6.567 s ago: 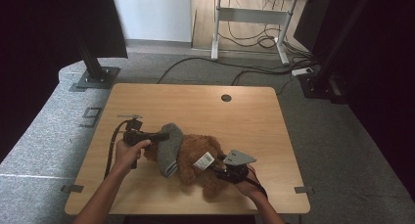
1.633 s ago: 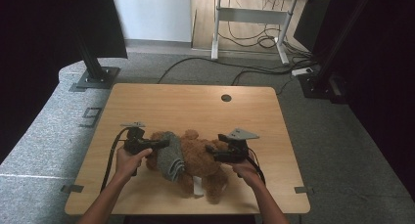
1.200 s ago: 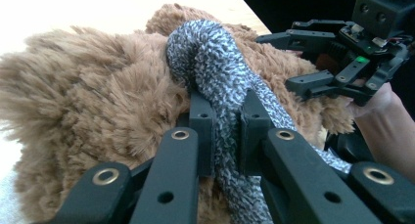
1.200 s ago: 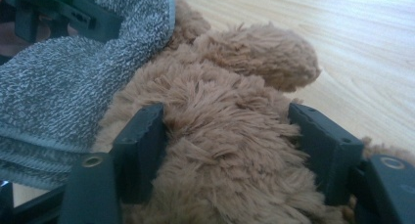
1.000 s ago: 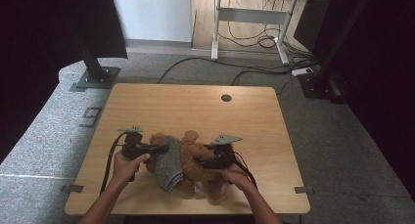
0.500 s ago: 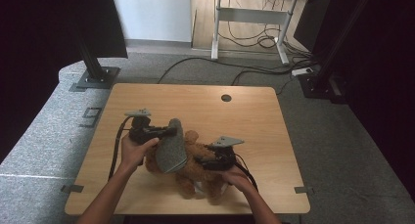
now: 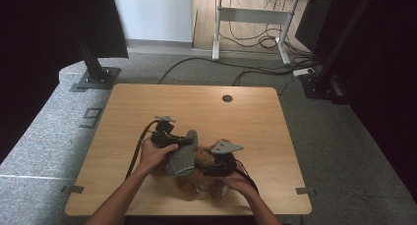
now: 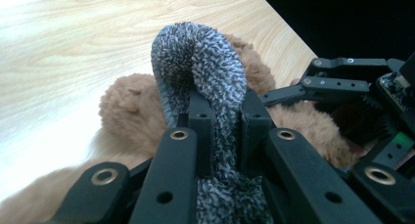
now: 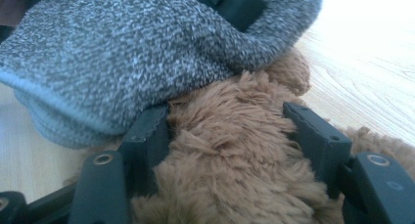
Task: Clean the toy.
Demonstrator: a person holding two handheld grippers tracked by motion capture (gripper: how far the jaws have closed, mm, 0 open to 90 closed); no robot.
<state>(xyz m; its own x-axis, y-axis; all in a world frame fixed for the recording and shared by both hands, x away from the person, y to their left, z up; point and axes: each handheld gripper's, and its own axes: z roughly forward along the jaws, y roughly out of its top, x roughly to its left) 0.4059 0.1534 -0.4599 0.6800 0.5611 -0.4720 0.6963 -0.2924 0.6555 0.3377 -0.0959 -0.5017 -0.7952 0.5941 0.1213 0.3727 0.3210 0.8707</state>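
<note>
A brown plush bear point(image 7: 199, 182) lies on the wooden table point(image 7: 196, 107) near its front edge. Over the bear hangs a grey knitted cloth point(image 7: 181, 158). My left gripper point(image 7: 181, 139) is shut on one edge of it. In the left gripper view the cloth point(image 8: 200, 62) rises between the closed jaws of that gripper point(image 8: 226, 117), with the bear point(image 8: 127, 111) behind it. My right gripper point(image 7: 204, 167) is shut on the bear. Brown fur point(image 9: 230, 185) fills the gap between the right gripper point(image 9: 231, 133) jaws, and the cloth point(image 9: 137, 62) drapes just above them.
The person's forearms come in from the table's front edge. A round cable hole point(image 7: 227, 98) sits at the table's far side. Black stand bases point(image 7: 94, 80) and cables lie on the grey floor around the table. A white desk frame point(image 7: 251, 18) stands behind.
My left gripper has carried the grey cloth to the right and a little away from the person, over the bear. My right gripper has stayed on the bear.
</note>
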